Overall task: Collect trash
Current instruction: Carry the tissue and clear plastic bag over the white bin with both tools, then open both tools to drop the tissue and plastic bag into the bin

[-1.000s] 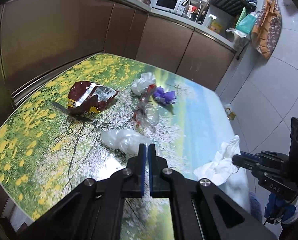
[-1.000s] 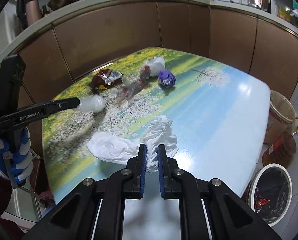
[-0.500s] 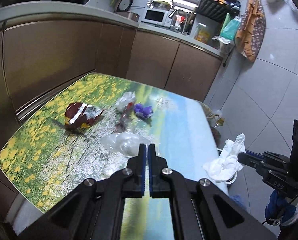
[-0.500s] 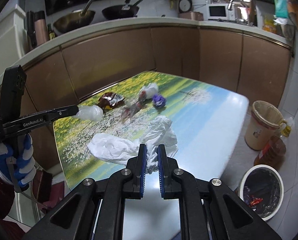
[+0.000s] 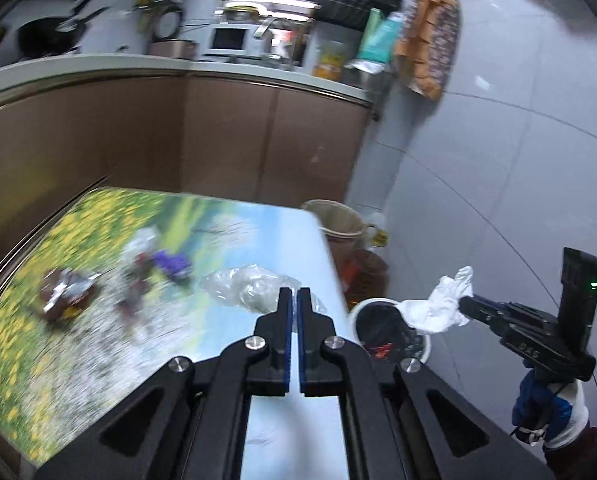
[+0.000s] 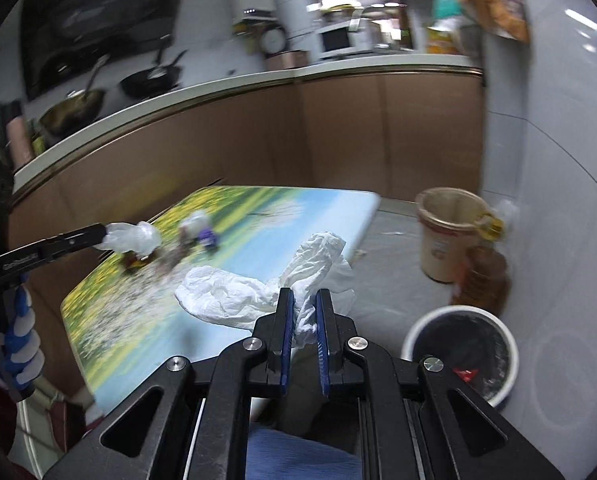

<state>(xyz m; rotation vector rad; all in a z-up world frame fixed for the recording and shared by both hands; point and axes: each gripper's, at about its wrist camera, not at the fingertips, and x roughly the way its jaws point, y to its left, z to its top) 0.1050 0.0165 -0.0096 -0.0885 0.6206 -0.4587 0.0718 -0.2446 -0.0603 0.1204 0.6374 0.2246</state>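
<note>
My left gripper [image 5: 293, 293] is shut on a clear crumpled plastic bag [image 5: 247, 286], held above the table's right edge; it also shows in the right wrist view [image 6: 132, 236]. My right gripper [image 6: 302, 298] is shut on a white crumpled tissue [image 6: 258, 292], held off the table; the tissue shows in the left wrist view [image 5: 438, 304] over the white bin. The white trash bin [image 6: 460, 346] with a black liner stands on the floor, also in the left wrist view [image 5: 382, 332]. A dark red snack wrapper [image 5: 66, 292], a purple wrapper [image 5: 172, 262] and more litter lie on the flower-print table [image 5: 78, 360].
A tan bucket [image 6: 446, 232] and a brown oil bottle [image 6: 484, 280] stand on the floor beside the bin. Brown cabinets [image 5: 226, 140] run behind the table. A tiled wall [image 5: 498, 180] is at the right.
Both grippers have lifted and swung right, away from the table toward the floor bin, each still holding its trash. The white tissue now hangs over the bin.
</note>
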